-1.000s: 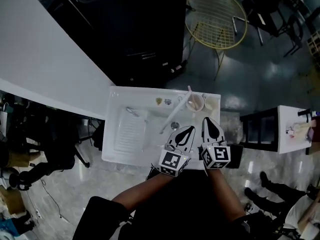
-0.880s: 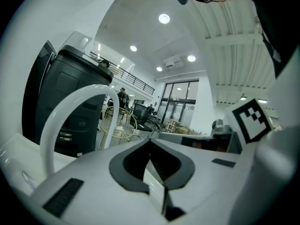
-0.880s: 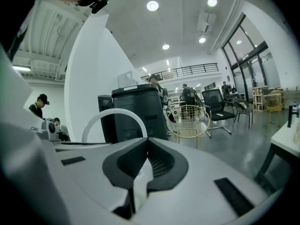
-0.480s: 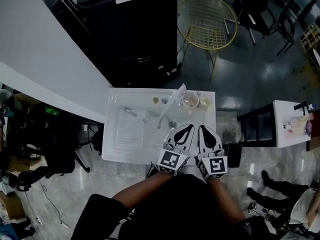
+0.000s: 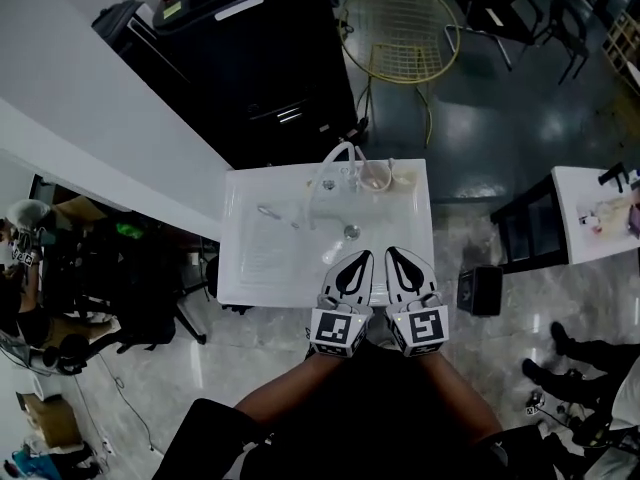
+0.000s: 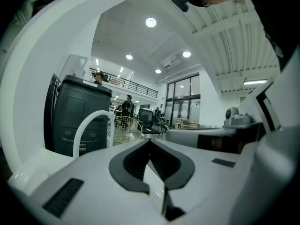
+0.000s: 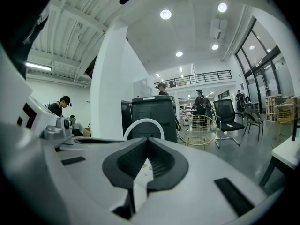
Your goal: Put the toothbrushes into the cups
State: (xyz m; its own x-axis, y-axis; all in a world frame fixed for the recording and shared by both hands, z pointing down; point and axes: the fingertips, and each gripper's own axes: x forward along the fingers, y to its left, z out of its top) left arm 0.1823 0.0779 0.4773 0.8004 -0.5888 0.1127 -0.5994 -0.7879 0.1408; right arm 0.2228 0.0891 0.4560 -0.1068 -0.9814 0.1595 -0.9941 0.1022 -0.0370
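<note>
Presently left gripper (image 5: 356,264), right gripper (image 5: 396,261) both closed, empty. Toothbrush (image 5: 271,212) ahead-left, slanted (left gripper nearer); cups (image 5: 377,176) beyond.

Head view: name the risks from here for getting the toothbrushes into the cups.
1. The cup stands at the far edge of the sink, right beside the arched faucet; reaching in could knock the faucet or tip the cup.
2. The thin item lying flat in the sink, probably a toothbrush, may slide when pinched.
3. The left tool and right tool are shut, empty and close together; they could clash when opening.
</note>
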